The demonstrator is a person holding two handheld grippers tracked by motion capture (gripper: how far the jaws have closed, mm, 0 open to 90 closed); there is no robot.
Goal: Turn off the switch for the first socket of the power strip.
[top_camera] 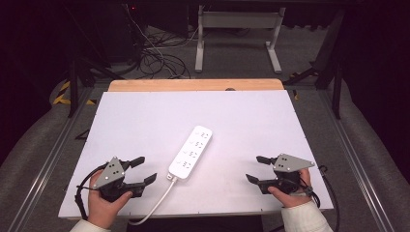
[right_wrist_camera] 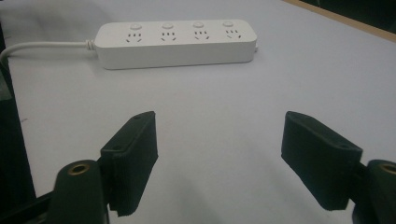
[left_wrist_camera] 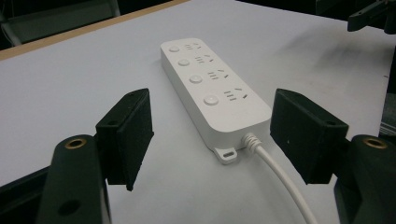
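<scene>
A white power strip with several sockets and buttons lies slantwise in the middle of the white table. Its white cable runs off the near edge. My left gripper rests at the near left, open and empty, its jaws pointing at the strip's cable end. In the left gripper view the strip lies just beyond the open gripper. My right gripper sits at the near right, open and empty. The right gripper view has the strip lying crosswise farther off, past the open gripper.
A wooden strip borders the table's far edge. Beyond it the floor holds tangled cables and a white desk frame. Metal rails run along both sides of the table. The other gripper shows at the left gripper view's top right.
</scene>
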